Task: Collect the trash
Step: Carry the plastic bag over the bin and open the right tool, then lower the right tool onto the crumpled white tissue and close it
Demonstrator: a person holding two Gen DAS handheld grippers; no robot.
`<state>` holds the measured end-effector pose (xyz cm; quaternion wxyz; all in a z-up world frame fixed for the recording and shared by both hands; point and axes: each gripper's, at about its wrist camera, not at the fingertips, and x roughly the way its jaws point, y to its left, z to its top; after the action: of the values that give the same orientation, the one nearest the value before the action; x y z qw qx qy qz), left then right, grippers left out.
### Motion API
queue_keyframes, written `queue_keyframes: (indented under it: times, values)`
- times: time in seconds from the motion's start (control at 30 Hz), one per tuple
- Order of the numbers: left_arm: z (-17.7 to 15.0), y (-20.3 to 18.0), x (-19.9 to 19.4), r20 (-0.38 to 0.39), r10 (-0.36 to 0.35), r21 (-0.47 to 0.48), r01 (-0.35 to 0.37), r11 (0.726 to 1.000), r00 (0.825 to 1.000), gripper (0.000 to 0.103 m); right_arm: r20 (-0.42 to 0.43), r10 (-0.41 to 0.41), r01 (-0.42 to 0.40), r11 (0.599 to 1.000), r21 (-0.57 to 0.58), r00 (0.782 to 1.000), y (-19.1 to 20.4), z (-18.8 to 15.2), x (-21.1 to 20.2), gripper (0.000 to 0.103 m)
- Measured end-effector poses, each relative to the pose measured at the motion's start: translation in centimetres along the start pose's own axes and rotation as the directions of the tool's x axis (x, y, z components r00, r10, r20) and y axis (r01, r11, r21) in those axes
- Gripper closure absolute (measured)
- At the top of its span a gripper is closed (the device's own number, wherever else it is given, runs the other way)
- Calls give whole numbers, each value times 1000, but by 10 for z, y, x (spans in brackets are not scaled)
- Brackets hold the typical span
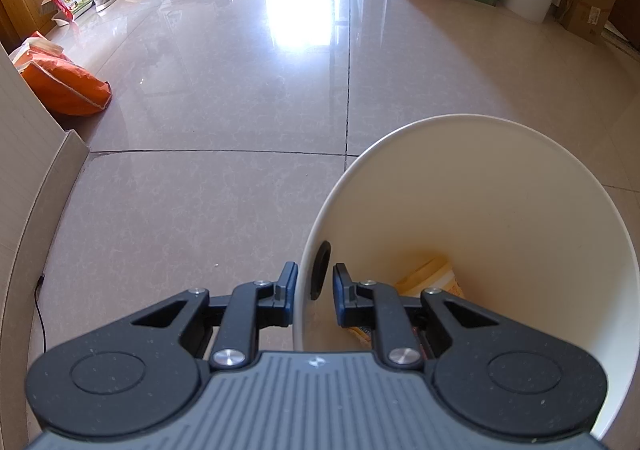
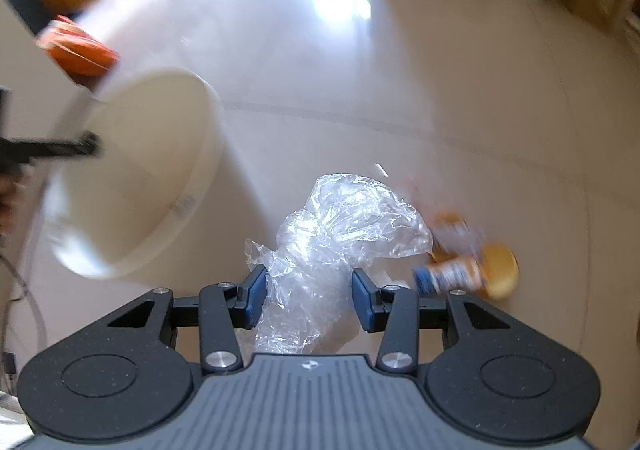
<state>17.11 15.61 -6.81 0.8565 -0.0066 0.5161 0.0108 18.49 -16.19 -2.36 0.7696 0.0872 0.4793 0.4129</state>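
Bucket (image 1: 500, 234) wall sits pinched between the closed left gripper (image 1: 314, 290), one pad outside, one inside by the dark handle hole — light, stiff plastic, best held at that rim. Right of it, the right gripper (image 2: 308, 290) clasps crumpled clear plastic film (image 2: 340, 234) — weightless, soft, slippery, likely to slip unless squeezed at its bunched middle.

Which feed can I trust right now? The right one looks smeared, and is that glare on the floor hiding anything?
Left wrist view: sharp, fisheye-bent at the edges; the glare patch washes out only bare tile, and the white bucket reads clearly. Right wrist view: motion-blurred throughout the background, bucket and yellow-lidded jar smeared; only the right gripper and its clear plastic wrap stay crisp.
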Motion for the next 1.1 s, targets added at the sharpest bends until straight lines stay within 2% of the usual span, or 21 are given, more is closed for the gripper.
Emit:
queue_keyframes:
  times: [0.13, 0.33, 0.4, 0.53, 0.57, 0.67, 0.73, 0.97, 1.1]
  values:
    - [-1, 1, 0, -3, -2, 3, 2, 1000, 1000, 87, 87, 95, -89, 994, -66, 992, 33, 27, 1, 54]
    - [1, 2, 1, -7, -6, 5, 6, 1000, 1000, 87, 87, 177, -165, 978, -125, 980, 90, 51, 23, 53]
    - [1, 3, 1, -7, -7, 6, 8, 1000, 1000, 87, 88, 185, -173, 976, -133, 979, 101, 55, 30, 49]
    - [1, 5, 2, -8, -12, 4, 12, 1000, 1000, 87, 92, 205, -196, 976, -97, 974, 106, 61, 31, 22]
    - [1, 5, 2, -7, -12, 4, 13, 1000, 1000, 87, 101, 197, -188, 978, -91, 975, 105, 62, 30, 15]
    - [0, 6, 2, -7, -12, 4, 12, 1000, 1000, 87, 139, 164, -155, 986, -67, 977, 95, 62, 27, 4]
    - [1, 6, 2, -7, -12, 3, 12, 1000, 1000, 87, 161, 139, -132, 990, -51, 977, 87, 61, 24, 0]
    - [1, 8, 3, -8, -12, 1, 12, 1000, 1000, 87, 186, -36, 39, 999, -10, 982, 51, 41, 30, 0]
    - [1, 8, 3, -8, -11, 2, 11, 1000, 1000, 87, 188, -161, 153, 986, 61, 969, 18, 16, 51, 0]
